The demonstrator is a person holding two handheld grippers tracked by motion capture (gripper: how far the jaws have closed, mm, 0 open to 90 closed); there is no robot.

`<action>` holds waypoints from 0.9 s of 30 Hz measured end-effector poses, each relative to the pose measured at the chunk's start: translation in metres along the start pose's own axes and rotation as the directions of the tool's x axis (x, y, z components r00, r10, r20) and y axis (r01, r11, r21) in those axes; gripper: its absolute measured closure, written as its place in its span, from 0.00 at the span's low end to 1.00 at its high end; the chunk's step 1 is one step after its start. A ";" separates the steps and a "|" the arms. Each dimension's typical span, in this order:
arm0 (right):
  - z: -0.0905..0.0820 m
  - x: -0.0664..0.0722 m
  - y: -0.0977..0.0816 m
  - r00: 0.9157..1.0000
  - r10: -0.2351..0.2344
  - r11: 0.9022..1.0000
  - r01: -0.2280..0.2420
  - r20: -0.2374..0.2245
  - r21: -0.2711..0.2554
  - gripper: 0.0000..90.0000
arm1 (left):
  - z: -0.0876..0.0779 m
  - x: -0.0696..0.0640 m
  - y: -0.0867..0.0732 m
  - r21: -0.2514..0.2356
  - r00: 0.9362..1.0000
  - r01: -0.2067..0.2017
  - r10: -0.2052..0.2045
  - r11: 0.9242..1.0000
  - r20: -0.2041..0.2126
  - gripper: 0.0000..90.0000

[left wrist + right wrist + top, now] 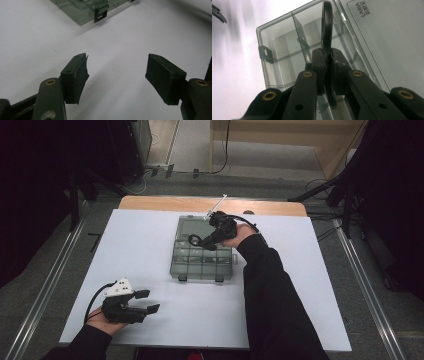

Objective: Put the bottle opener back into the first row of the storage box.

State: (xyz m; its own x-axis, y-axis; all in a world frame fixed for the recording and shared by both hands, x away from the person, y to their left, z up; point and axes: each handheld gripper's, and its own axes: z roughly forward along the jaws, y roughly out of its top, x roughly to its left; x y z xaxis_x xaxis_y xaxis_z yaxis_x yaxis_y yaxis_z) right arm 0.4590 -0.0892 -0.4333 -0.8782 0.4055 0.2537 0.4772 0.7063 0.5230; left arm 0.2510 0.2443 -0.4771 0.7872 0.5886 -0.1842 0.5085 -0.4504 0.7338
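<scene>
The right gripper [327, 75] had its jaws clamped tight on a thin black ring [327, 32], seen edge-on, with the ring standing up between the pads and poking out past their tips. From above, that ring [194, 240] hung over the open side of a clear plastic box [202, 251] with dividers, which lay in the middle of the white table [150, 240] with its lid folded back toward the far edge. The person's right hand [239, 236] reached in from the box's right side.

The left gripper [145, 302] rested near the front left corner of the table, well apart from the box, with its jaws standing wide and nothing between them.

To my eye the step was to set the ring into one of the compartments [284, 42]. Doing it well would mean lining the ring up squarely over one cell, clear of the thin dividers [298, 27], lowering it close to the floor of the cell before letting go, so it would not bounce or roll into a neighbour. The idle left gripper could steady the box if it slid.
</scene>
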 end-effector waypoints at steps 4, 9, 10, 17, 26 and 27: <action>0.003 -0.005 -0.002 1.000 0.016 1.000 -0.016 -0.011 0.012 0.93 | 0.000 0.000 0.000 0.001 1.000 -0.002 0.002 1.000 0.003 0.37; 0.009 -0.005 -0.002 1.000 -0.015 0.999 0.015 -0.004 0.033 0.93 | 0.000 0.000 0.000 0.003 1.000 0.000 0.000 1.000 0.003 0.37; 0.009 -0.005 -0.002 1.000 -0.015 0.999 0.015 -0.004 0.033 0.93 | 0.000 0.000 0.000 0.003 1.000 0.000 0.000 1.000 0.003 0.37; 0.013 -0.002 0.002 0.999 -0.043 0.997 0.042 0.006 0.064 0.92 | 0.001 0.000 0.000 0.003 1.000 -0.002 0.002 1.000 0.005 0.37; 0.008 0.001 0.001 0.999 -0.031 0.999 0.030 0.042 0.024 0.58 | 0.001 0.000 0.000 0.005 1.000 -0.001 0.001 1.000 0.002 0.37; 0.008 0.001 0.001 0.999 -0.027 1.000 0.027 0.046 0.015 0.54 | 0.001 0.000 0.000 0.005 1.000 0.001 -0.001 1.000 0.002 0.37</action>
State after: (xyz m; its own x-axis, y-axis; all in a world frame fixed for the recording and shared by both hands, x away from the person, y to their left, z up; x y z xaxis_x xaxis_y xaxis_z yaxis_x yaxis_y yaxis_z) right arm 0.4585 -0.0838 -0.4391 -0.8885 0.4122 0.2016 0.4539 0.7253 0.5177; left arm 0.2511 0.2436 -0.4777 0.7874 0.5875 -0.1865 0.5112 -0.4533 0.7302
